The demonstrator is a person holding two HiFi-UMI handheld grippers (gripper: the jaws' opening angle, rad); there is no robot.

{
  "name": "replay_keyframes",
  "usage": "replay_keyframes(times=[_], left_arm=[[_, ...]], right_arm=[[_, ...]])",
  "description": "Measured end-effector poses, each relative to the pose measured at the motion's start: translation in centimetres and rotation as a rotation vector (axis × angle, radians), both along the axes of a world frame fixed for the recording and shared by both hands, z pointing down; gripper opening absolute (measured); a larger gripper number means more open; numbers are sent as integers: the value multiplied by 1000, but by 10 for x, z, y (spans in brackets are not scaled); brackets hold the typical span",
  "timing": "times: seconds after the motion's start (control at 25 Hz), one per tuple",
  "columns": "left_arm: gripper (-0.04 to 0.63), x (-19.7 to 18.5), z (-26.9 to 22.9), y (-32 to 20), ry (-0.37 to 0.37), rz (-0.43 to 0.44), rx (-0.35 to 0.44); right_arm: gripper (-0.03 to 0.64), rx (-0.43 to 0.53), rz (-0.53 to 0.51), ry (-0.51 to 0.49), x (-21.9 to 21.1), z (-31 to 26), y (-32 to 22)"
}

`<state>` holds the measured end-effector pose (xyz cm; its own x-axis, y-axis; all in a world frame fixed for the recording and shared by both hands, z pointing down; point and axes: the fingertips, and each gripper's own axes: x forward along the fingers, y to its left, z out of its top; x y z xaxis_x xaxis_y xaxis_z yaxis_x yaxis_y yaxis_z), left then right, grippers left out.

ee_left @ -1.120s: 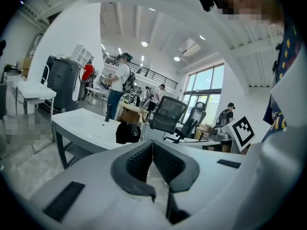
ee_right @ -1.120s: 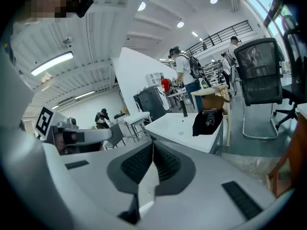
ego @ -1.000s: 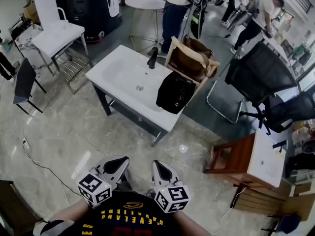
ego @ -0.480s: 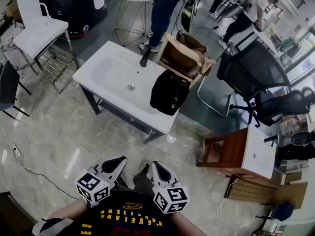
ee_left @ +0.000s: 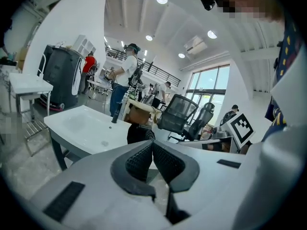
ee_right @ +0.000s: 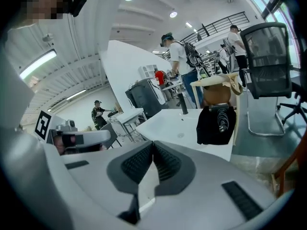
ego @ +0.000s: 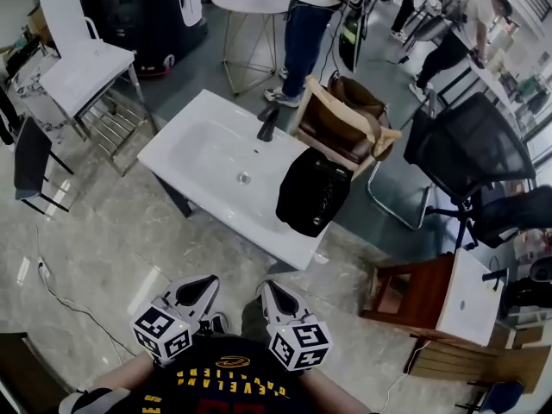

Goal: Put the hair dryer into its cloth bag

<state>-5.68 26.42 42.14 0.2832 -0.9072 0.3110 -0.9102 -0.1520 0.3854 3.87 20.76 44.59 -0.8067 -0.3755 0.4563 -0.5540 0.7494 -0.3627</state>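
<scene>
A black cloth bag point(ego: 312, 191) lies on the near right corner of a white basin-top table point(ego: 207, 158). In the right gripper view the black cloth bag point(ee_right: 216, 123) has a coiled grey cord on its front; I cannot make out the hair dryer itself. My left gripper point(ego: 200, 290) and right gripper point(ego: 274, 293) hang side by side low in the head view, over the floor and well short of the table. Both are shut with nothing between the pads. The left gripper point(ee_left: 152, 143) points toward the bag point(ee_left: 138, 133); the right gripper point(ee_right: 152, 143) points at the table.
A black faucet point(ego: 268, 123) stands at the table's far edge. Behind it is a wooden chair holding a brown bag point(ego: 345, 119). A black office chair point(ego: 466, 149) and a small wooden stand point(ego: 423, 283) are to the right. A white chair point(ego: 86, 67) is at the left, and a person point(ego: 302, 24) stands beyond.
The table and bag sit closer and larger in the head view than a second ago. Both grippers keep their places side by side, still shut.
</scene>
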Motion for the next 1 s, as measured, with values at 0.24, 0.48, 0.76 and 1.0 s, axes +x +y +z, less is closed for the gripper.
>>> replay_keyframes(times=[0.24,0.48,0.76,1.0], left_arm=[[5,6,-13,-76,-55,-2,10],[5,17,-19,-137,-78,-1,9],[5,36,-20,-195,-85,56,-9],[5,30,-8,-224,-61,99,-42]], right_arm=[[9,-12,-30,-32,-9,-9,-80],[9,-45,19,-56,11,-4,-149],[9,-84,91,-2,42,24,-210],[9,-120,218,69,63,62,-252]])
